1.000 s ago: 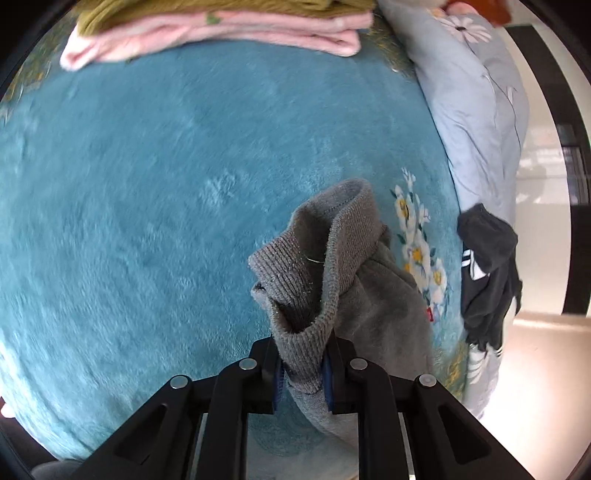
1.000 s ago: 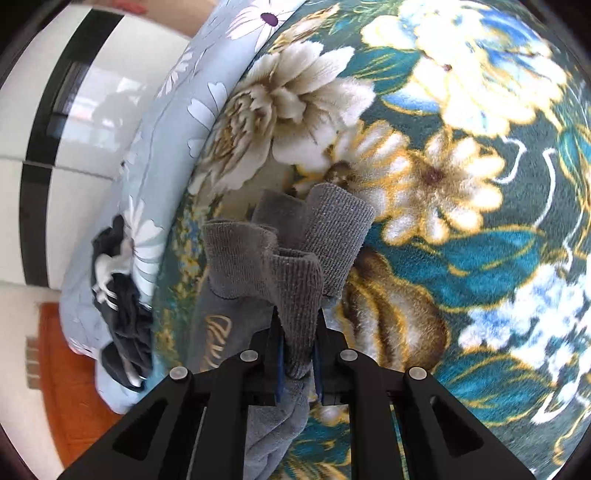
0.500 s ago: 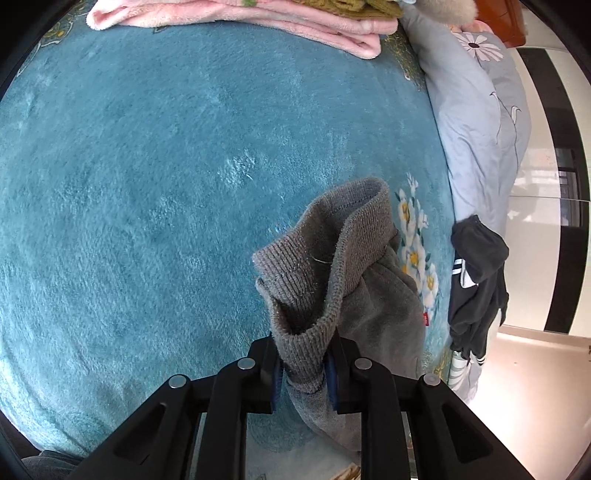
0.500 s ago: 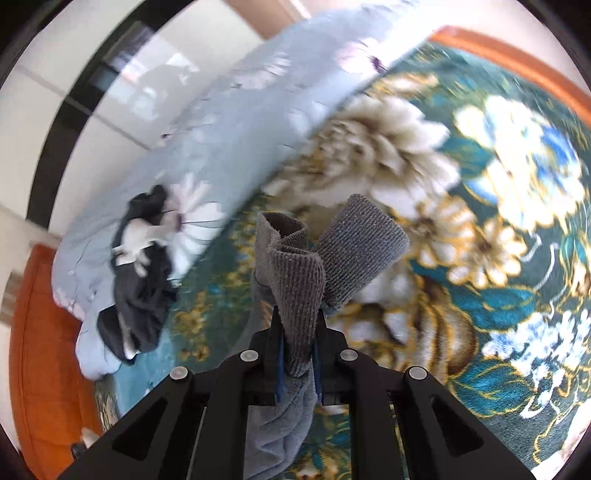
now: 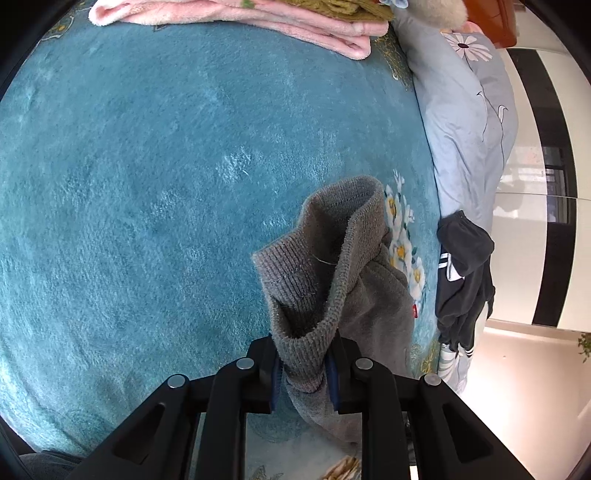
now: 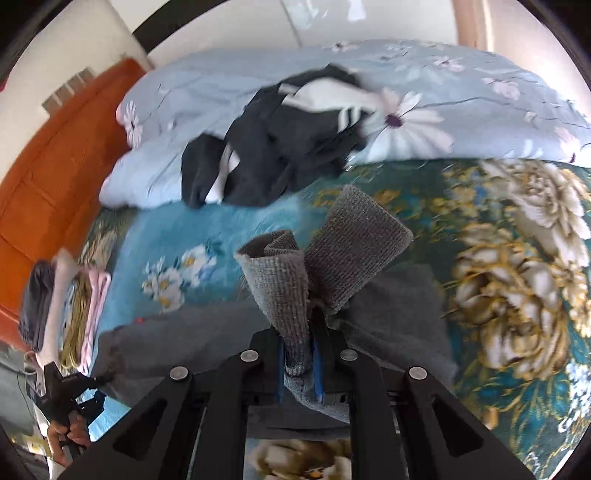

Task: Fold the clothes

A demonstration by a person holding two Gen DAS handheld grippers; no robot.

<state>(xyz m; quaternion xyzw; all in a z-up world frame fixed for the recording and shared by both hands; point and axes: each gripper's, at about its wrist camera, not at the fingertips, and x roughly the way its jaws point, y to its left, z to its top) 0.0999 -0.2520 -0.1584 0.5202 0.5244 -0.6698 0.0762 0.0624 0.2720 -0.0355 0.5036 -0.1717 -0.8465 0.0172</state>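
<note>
- Since a second ago my right view has swung from the flowered blanket (image 6: pixel 517 295) up toward the pillow (image 6: pixel 461 110) and the dark garment (image 6: pixel 280 155); my left view has drifted so the pink stack (image 5: pixel 258 18) sits higher in frame.
- My left gripper (image 5: pixel 304 373) is clenched on a ribbed cuff of the grey sweater (image 5: pixel 373 317); the cuff stands up between the fingers (image 5: pixel 264 365) and opens like a tube.
- My right gripper (image 6: pixel 299 369) is clenched on another ribbed edge of the sweater (image 6: pixel 388 317), which rolls up in front of the fingers (image 6: pixel 328 354) with a second ribbed flap beside it.
- The sweater's body lies spread on the bed, stretched between the two grippers, over the blanket (image 5: pixel 147 184).
- In the right view I see the left gripper (image 6: pixel 70 384) far off at the lower left, held by a hand (image 6: pixel 68 435), at the sweater's far end.
- The dark garment with white stripes (image 5: pixel 461 280) lies crumpled against the pale blue flowered pillow (image 5: pixel 469 122), apart from the sweater.
- A folded stack (image 6: pixel 70 317) of pink, olive and dark pieces sits at the blanket's far edge, near an orange headboard (image 6: pixel 55 155).
- The right view is motion-blurred, so fine details are unclear.
</note>
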